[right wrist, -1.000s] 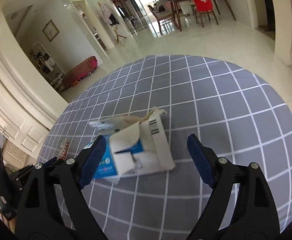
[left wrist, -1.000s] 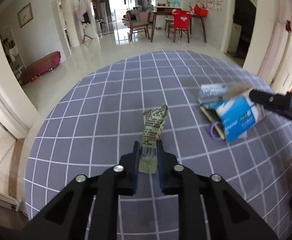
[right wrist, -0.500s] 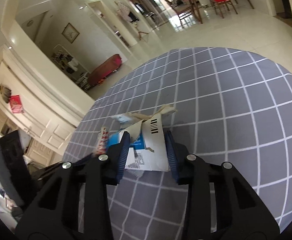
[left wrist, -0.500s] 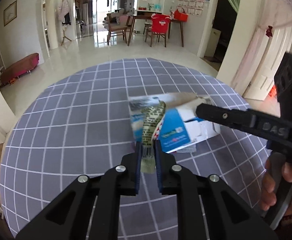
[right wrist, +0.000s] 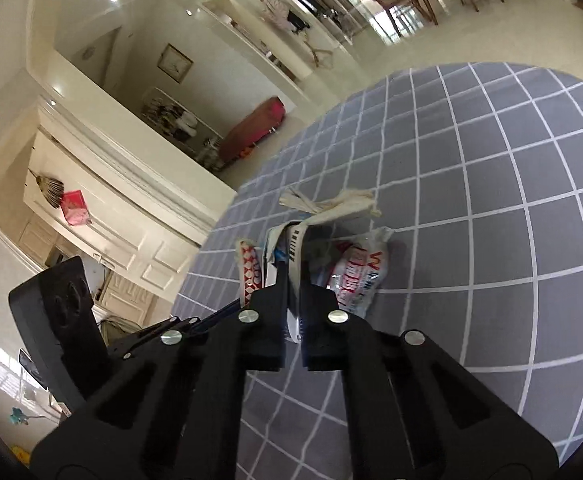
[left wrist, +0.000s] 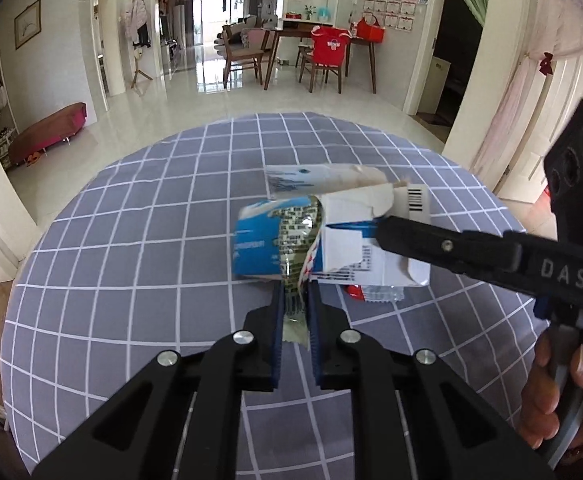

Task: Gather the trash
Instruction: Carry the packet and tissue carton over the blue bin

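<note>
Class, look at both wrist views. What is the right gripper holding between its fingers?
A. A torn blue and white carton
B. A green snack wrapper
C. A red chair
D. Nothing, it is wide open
A. The right gripper is shut on the torn blue and white carton, whose flattened edge sits between its fingers.

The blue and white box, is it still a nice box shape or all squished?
Squished. The blue and white box is crumpled with torn flaps sticking out, and the right gripper is shut on its flattened end.

carton (left wrist: 331, 240) above tablecloth (left wrist: 131, 240) (wrapper (left wrist: 297, 248) before it)
</note>
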### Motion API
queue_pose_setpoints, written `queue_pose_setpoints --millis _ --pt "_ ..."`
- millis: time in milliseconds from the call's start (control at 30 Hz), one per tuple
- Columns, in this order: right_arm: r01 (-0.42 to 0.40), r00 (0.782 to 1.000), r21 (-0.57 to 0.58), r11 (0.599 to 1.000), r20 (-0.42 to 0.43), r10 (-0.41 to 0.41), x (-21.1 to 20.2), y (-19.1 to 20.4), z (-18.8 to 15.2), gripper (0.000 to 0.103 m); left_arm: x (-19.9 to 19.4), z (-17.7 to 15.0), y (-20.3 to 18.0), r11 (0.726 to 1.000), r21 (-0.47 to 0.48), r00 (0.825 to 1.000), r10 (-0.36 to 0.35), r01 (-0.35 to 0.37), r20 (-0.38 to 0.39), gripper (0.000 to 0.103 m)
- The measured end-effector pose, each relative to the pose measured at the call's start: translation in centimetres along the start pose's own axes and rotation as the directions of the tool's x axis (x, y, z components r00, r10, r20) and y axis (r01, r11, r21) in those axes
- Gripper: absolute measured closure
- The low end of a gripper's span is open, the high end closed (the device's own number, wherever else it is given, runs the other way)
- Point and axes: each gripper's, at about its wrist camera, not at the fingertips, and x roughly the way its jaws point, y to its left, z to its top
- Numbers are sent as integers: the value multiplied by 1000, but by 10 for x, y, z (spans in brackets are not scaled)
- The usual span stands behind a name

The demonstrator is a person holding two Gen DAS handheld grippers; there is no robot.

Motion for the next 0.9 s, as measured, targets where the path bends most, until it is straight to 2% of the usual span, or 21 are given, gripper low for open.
queue_pose_setpoints --millis 133,267,433,567,667,767,800,833,867,900 --pt "10 998 -52 999 63 -7 -17 20 -5 101 -26 2 -4 1000 -10 999 1 0 53 92" --pt "43 985 -79 996 168 -29 -61 30 -9 101 -57 9 -24 1000 8 993 -14 13 115 92" --pt "106 958 -107 989 278 -73 -130 33 -19 101 -91 14 -76 995 74 982 -74 62 171 92" --pt "157 927 -95 983 358 -114 -194 22 -34 101 -103 14 -132 980 151 973 -153 127 174 92" --pt "220 889 -61 974 423 -174 -249 6 -52 101 -106 7 -183 960 213 964 -218 184 153 92" --pt "324 828 4 946 483 -285 -309 -22 -77 101 -99 -3 -237 933 268 955 -277 241 106 92" --pt "345 814 26 938 489 -312 -321 -30 -84 101 -95 -7 -254 922 286 951 -296 261 86 92" --pt "377 793 56 924 496 -354 -337 -41 -92 101 -90 -11 -271 910 304 948 -313 281 64 92" --pt "424 762 89 901 504 -408 -353 -53 -104 101 -85 -16 -286 900 320 944 -326 297 42 92" --pt "446 744 110 888 506 -436 -363 -63 -113 101 -78 -21 -304 887 339 940 -340 315 15 92"
